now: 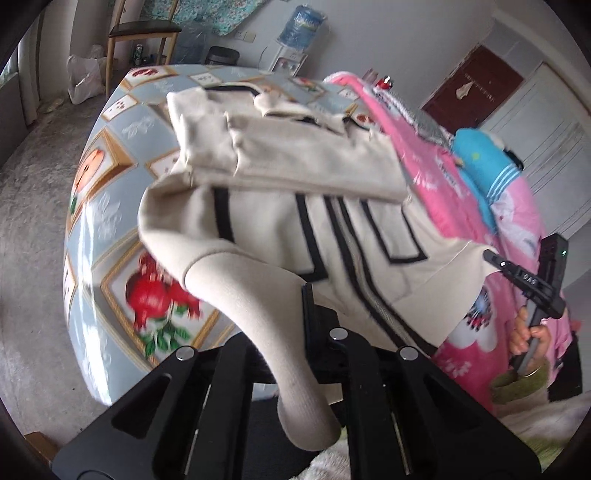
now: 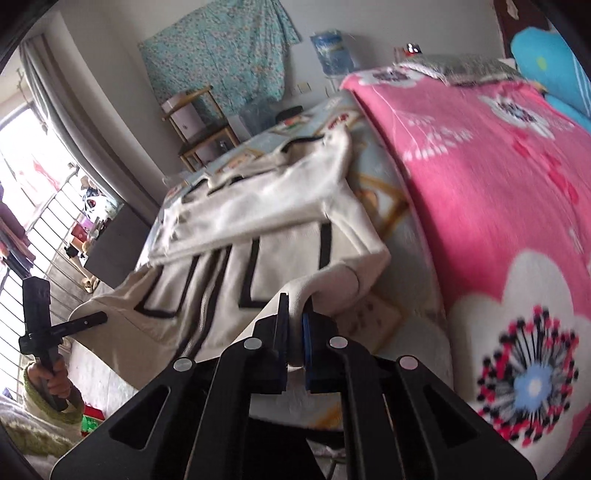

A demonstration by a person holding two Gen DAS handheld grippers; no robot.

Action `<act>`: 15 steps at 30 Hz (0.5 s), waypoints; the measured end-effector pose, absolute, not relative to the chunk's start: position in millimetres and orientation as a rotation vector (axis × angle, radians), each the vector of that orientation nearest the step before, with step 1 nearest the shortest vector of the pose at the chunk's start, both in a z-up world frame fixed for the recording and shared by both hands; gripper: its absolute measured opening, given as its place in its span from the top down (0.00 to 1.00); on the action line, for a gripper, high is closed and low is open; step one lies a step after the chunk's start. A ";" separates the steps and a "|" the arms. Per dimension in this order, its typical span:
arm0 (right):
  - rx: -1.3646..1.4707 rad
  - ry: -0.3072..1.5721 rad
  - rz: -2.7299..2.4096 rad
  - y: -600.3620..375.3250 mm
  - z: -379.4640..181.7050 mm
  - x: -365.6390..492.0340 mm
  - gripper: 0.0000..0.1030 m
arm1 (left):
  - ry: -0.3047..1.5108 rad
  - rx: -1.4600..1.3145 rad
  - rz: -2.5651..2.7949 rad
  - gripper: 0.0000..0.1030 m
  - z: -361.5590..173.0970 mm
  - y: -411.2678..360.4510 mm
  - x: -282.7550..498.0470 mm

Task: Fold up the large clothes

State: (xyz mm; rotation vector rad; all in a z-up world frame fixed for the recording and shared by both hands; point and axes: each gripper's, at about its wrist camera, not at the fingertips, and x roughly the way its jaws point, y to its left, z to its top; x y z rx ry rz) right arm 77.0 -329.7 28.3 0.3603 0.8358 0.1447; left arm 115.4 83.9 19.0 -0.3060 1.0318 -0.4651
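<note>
A cream jacket with black stripes and a zip [image 1: 295, 177] lies on a fruit-print table [image 1: 110, 206], its sleeves folded across the chest. My left gripper [image 1: 295, 295] is shut on the jacket's near hem corner, and cream cloth hangs down over its fingers. My right gripper [image 2: 295, 314] is shut on the other hem corner of the jacket [image 2: 258, 229]. The right gripper also shows in the left wrist view [image 1: 491, 254]. The left gripper shows at the left of the right wrist view [image 2: 99, 317]. Both hold the hem lifted off the table.
A pink flowered blanket [image 2: 480, 184] covers the table's right side, with a blue plush pillow [image 1: 480, 166] on it. A wooden chair [image 1: 140, 33] and a water dispenser [image 1: 295, 37] stand behind the table. Grey floor lies to the left.
</note>
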 end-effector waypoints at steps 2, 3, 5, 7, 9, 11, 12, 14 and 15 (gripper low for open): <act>0.366 0.815 0.150 -329.2 33.8 100.5 0.94 | 1.029 -0.347 -0.472 0.95 25.3 86.4 137.5; 0.368 0.809 0.149 -330.2 36.3 108.9 0.94 | 1.030 -0.360 -0.471 0.95 26.3 87.6 148.6; 0.375 0.792 0.150 -332.5 38.7 135.9 0.94 | 1.032 -0.368 -0.458 0.95 26.5 89.6 174.1; 0.393 0.783 0.154 -334.0 37.7 160.7 0.94 | 1.044 -0.378 -0.444 0.95 23.9 92.1 195.9; 0.417 0.777 0.157 -337.2 34.3 184.2 0.94 | 1.053 -0.390 -0.436 0.95 20.0 94.4 219.0; 0.453 0.777 0.157 -342.8 25.8 210.2 0.94 | 1.057 -0.383 -0.408 0.94 14.9 95.3 237.4; 0.465 0.777 0.154 -345.6 20.6 221.1 0.94 | 1.059 -0.381 -0.391 0.92 10.4 96.1 247.9; 0.501 0.785 0.159 -352.7 8.7 239.0 0.94 | 1.076 -0.393 -0.356 0.91 -0.2 99.7 265.2; 0.532 0.793 0.165 -357.8 0.2 249.4 0.94 | 1.094 -0.414 -0.346 0.90 -6.8 102.5 273.8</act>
